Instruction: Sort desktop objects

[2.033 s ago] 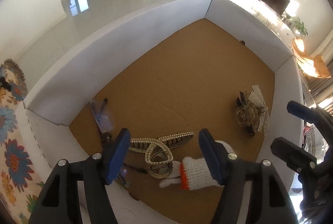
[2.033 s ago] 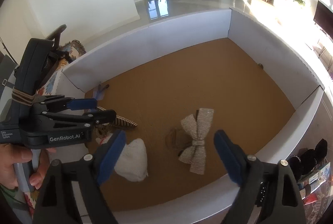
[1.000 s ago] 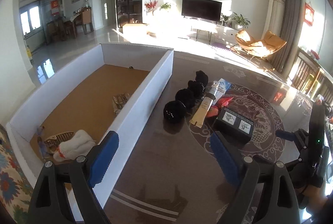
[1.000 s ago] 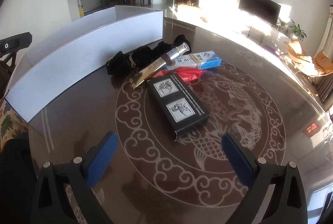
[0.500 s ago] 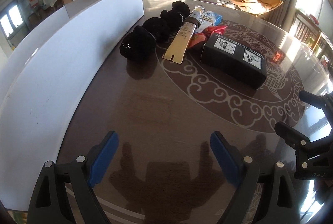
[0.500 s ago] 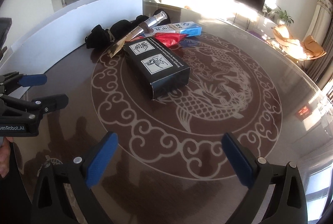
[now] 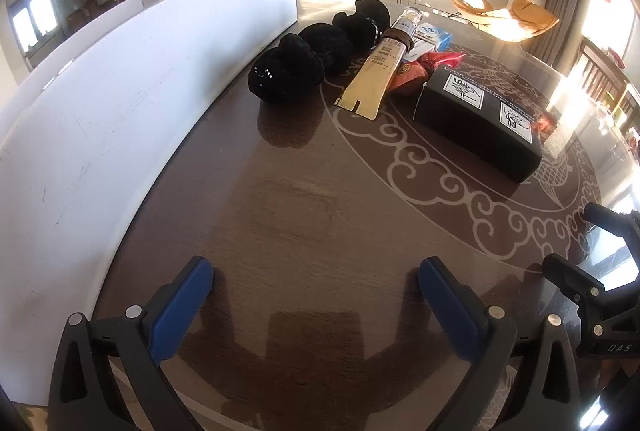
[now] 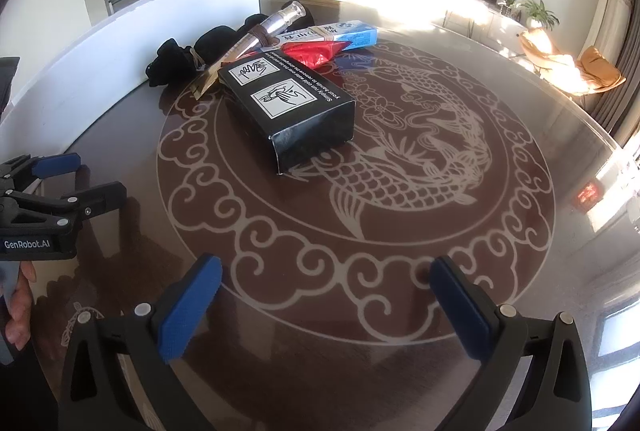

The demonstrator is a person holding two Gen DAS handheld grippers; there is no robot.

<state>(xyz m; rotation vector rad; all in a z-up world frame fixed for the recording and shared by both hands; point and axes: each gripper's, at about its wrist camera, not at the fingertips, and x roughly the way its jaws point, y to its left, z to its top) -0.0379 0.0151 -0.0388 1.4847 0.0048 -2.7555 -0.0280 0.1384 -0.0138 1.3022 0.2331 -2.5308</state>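
Both our tongs, left gripper (image 7: pixel 316 295) with jaws opening and right gripper (image 8: pixel 326 295) spread, hover empty, the black box (image 8: pixel 288 107) ahead leaning against the gold tube (image 7: pixel 378 75): grabbing it could scatter that pile.

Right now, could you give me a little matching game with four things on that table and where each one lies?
Things:
1. black box
2. gold tube
3. blue and white carton
4. black fabric bundles

Places:
A. along the white wall
B. on the fish pattern
C. farthest back, behind the red packet
D. between the bundles and the box

Pairs: 1-B, 2-D, 3-C, 4-A
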